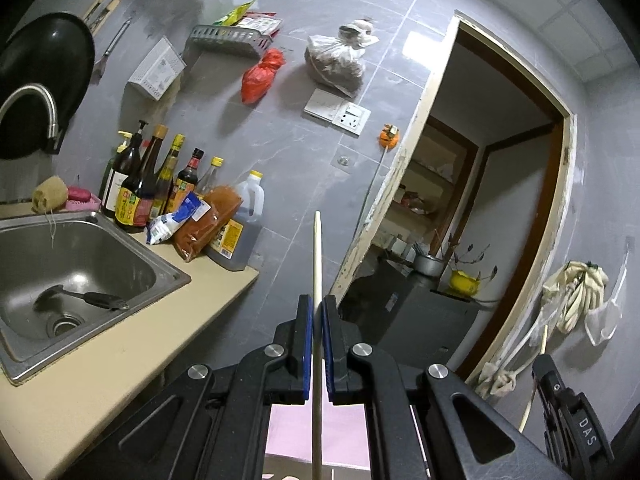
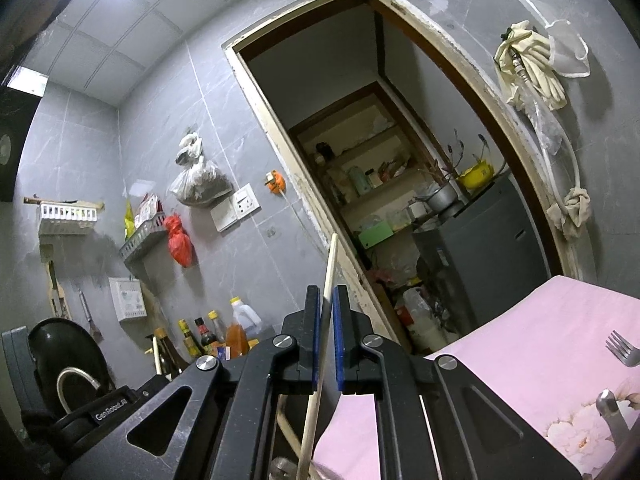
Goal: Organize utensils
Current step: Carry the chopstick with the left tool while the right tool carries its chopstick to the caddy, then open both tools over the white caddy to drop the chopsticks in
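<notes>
Pink cloth (image 2: 540,332) covers the table at 4 o'clock in the right wrist view; a fork (image 2: 622,350) lies on it near 3 o'clock. Steel sink (image 1: 92,256) at 9 o'clock in the left view. Left gripper (image 1: 318,308) clamped on a pale chopstick (image 1: 317,256) pointing to 12. Right gripper (image 2: 327,300) clamped on a second chopstick (image 2: 330,264), tilted toward 1.

Beige countertop (image 1: 120,360) holds a steel sink (image 1: 168,280); a dark ladle (image 1: 80,298) lies in its basin. Sauce bottles (image 1: 148,184), a large jug (image 1: 240,232) and two packets crowd the counter's back edge. Separate table under a pink floral cloth (image 2: 540,340); a fork (image 2: 622,350) lies on it.
</notes>
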### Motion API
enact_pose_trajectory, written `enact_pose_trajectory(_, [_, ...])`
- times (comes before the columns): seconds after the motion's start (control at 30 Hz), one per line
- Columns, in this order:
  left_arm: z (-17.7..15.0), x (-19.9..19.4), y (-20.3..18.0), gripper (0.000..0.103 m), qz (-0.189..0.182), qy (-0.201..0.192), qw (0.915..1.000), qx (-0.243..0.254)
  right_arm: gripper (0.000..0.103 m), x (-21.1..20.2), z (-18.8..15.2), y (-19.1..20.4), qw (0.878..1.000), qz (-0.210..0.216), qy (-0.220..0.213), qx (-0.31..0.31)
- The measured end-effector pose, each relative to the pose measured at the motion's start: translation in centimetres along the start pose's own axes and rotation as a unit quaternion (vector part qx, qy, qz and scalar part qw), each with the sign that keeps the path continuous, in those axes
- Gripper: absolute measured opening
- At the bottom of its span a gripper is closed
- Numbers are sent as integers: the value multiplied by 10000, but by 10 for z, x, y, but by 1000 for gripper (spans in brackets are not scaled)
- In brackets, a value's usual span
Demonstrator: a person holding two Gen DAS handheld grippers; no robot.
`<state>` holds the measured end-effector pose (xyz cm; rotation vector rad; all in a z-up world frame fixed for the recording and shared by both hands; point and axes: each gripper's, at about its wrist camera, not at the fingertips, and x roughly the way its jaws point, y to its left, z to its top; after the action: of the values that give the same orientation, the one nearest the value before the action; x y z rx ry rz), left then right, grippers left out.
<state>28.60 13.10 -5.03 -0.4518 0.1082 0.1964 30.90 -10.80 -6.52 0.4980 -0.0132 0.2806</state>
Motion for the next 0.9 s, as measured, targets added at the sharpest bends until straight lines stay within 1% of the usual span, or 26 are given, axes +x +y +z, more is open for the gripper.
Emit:
enact_pose_trajectory(0.17, [-1,-2,-4,5,-63,129,9997,212,6,-5,0,-1,9999,56,120,-83])
enact_pose_trajectory(0.33, [-1,-3,-5,5,-123,370,9985,382,6,-10,2,1,9993,115,313,-169])
enact_pose_trajectory(0.43, [-1,-6,-4,5,-186,542,9974,427,6,-15,6,2,9985,111,468,-260])
enact_pose_trajectory(0.5, [0,-8,-4,5,-236,731,9959,478,6,-19,11,2,9979,90,552,-320])
enact_pose_trajectory(0.53, [1,-9,-5,7,-256,800,9952,500,6,-22,13,2,9976,79,587,-355])
enact_pose_trajectory(0.6, [3,-9,-7,16,-316,986,9932,532,6,-25,19,1,9967,24,698,-412])
enact_pose_trajectory(0.67, [6,-12,-7,45,-390,1125,9919,453,10,-27,25,-1,9959,-30,804,-417])
enact_pose_trajectory(0.7, [7,-14,-7,49,-391,1118,9922,401,15,-30,28,-2,9954,-63,853,-424])
enact_pose_trajectory(0.73, [9,-17,-8,50,-387,1102,9924,377,20,-33,32,-3,9949,-91,897,-442])
enact_pose_trajectory(0.83, [15,-22,-16,50,-349,1196,9909,503,24,-42,46,-5,9932,-171,1012,-542])
enact_pose_trajectory(0.9, [19,-27,-21,55,-349,1252,9897,597,27,-47,56,-5,9924,-233,1032,-626])
